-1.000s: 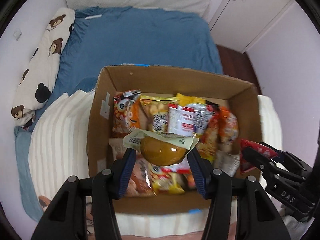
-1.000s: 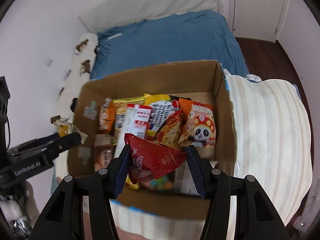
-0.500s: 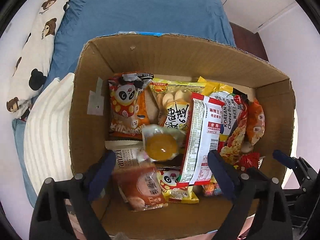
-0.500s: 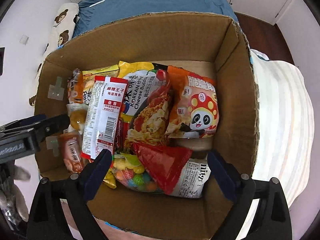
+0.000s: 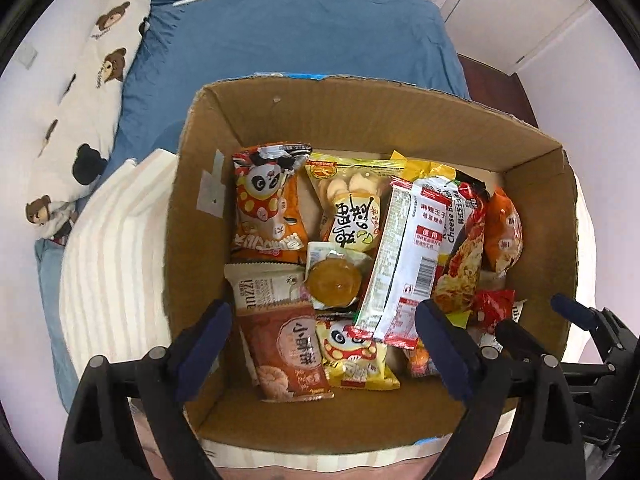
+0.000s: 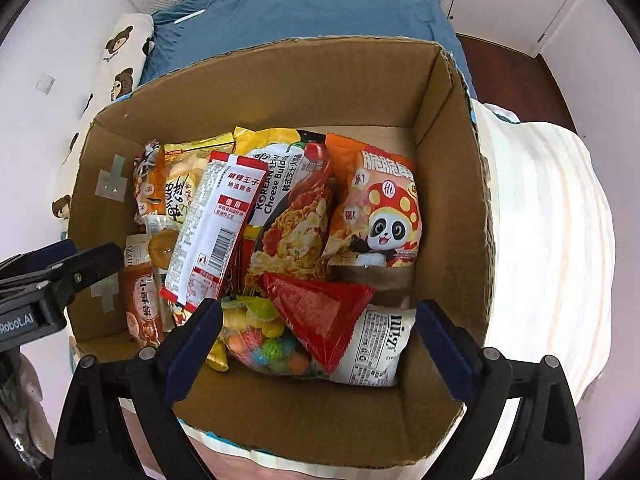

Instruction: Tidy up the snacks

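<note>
cardboard box sits open on a striped white blanket, packed with snacks, and both grippers hang over its near edge. left gripper has its fingers spread wide, holding nothing; below it a jelly cup lies sealed-side up in the middle of the pile, touching a white-and-red noodle strip pack. right gripper is just as wide open and empty, with a red triangular packet lying loose between its blue pads, on top of a bag of coloured candies and a white packet. an orange panda bag leans toward the right wall. behind the box, a blue bedsheet and a bear-print pillow.
</note>
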`<state>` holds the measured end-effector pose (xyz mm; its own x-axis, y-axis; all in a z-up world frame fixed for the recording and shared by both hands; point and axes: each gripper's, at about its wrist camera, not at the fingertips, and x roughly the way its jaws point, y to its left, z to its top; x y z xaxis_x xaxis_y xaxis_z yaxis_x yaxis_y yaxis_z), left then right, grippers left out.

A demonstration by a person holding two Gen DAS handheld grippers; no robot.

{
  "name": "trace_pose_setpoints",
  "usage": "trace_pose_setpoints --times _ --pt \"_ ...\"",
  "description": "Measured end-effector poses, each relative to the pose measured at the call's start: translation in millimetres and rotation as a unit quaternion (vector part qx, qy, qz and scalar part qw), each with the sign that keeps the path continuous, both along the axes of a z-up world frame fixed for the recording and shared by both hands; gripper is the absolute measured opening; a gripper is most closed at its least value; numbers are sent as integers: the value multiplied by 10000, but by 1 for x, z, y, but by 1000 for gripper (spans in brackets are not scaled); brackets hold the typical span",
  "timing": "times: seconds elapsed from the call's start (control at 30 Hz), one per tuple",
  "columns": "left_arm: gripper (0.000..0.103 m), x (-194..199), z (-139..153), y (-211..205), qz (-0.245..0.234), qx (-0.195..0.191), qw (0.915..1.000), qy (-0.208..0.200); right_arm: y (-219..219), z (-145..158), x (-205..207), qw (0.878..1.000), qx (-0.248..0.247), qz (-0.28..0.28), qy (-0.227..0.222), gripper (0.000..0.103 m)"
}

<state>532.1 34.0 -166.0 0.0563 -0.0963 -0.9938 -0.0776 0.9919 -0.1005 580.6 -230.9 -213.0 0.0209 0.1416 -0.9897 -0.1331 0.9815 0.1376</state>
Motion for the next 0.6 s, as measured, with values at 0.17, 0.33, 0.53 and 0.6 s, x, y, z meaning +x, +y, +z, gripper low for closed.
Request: trace_pose_setpoints --times 0.17,0.33,0.53,0.6 --pt "94 -18 12 -1 9 161 9996 -242 -2 11 -15 9996 114 -100 -230 99" --pt "94 -46 36 -6 32 329 9968 -721 -8 31 -34 9978 150 -169 -616 99" --pt "94 -83 72 -22 -14 596 9883 -1405 -11 58 -68 9932 88 -155 -1152 99" --pt "94 -95 83 -25 1 603 9857 -1572 -14 68 -80 9915 95 -165 -1289 99"
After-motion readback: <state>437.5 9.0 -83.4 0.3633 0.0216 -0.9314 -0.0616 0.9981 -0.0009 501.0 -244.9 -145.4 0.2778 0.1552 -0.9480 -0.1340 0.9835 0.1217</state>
